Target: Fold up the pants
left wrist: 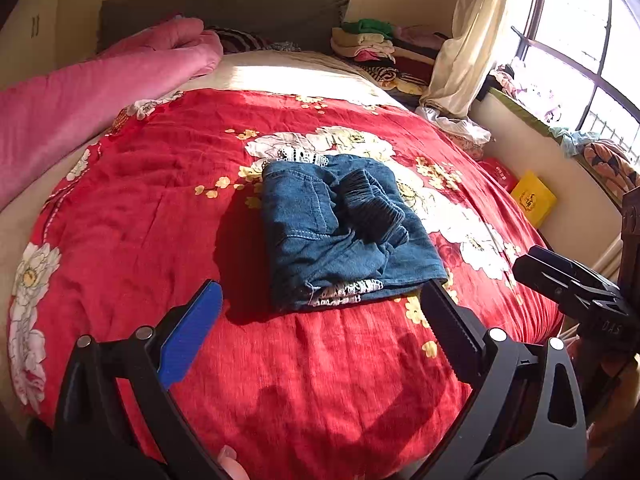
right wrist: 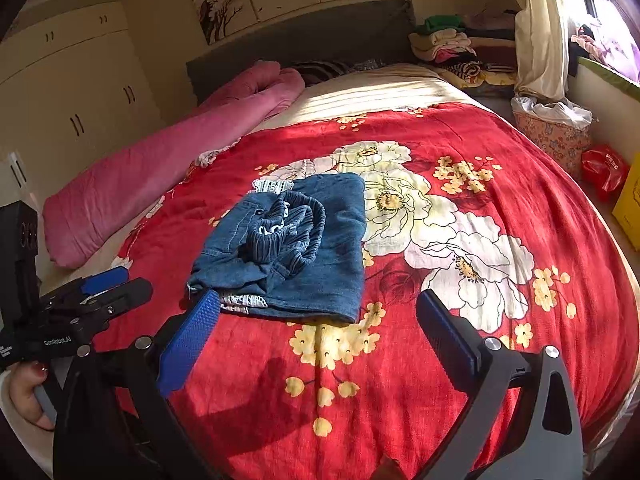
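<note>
Now the folded pants (left wrist: 344, 232) lie on the red bedspread (left wrist: 160, 200). My left gripper (left wrist: 320, 320) and right gripper (right wrist: 316, 320) both stand apart, holding nothing. Beside the bed, a floral basket (right wrist: 552, 136) holds white cloth (right wrist: 560, 110).

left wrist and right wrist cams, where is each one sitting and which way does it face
Left wrist: on the left gripper, facing up the bed toward the headboard, pants ahead; own open fingers, the right gripper at the right edge.
Right wrist: on the right gripper, same heading, further right; own open fingers, the left gripper and a hand at the left edge.
Shared: pants, bed, headboard, pink quilt, clothes pile.
</note>
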Demonstrator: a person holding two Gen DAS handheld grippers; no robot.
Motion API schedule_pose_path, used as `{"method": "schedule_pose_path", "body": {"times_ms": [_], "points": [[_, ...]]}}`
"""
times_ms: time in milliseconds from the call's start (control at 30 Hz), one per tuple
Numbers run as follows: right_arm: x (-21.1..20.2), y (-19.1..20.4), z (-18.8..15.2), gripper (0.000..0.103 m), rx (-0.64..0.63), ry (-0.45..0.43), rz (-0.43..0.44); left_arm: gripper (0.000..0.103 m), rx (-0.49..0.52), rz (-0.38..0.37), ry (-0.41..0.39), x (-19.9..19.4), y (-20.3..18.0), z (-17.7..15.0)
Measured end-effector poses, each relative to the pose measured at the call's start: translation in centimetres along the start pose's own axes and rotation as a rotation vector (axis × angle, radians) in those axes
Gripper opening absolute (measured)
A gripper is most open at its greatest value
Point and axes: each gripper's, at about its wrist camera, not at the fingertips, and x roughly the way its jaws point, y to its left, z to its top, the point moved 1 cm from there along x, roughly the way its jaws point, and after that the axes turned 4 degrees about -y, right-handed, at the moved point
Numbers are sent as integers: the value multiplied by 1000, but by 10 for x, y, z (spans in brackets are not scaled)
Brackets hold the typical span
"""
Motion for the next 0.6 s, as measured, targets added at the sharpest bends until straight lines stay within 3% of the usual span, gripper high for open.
{"method": "schedule_pose_path", "body": {"times_ms": [600], "points": [[-32, 4, -30, 98, 7, -26, -29, 93, 11, 45, 31, -23, -2, -42]]}}
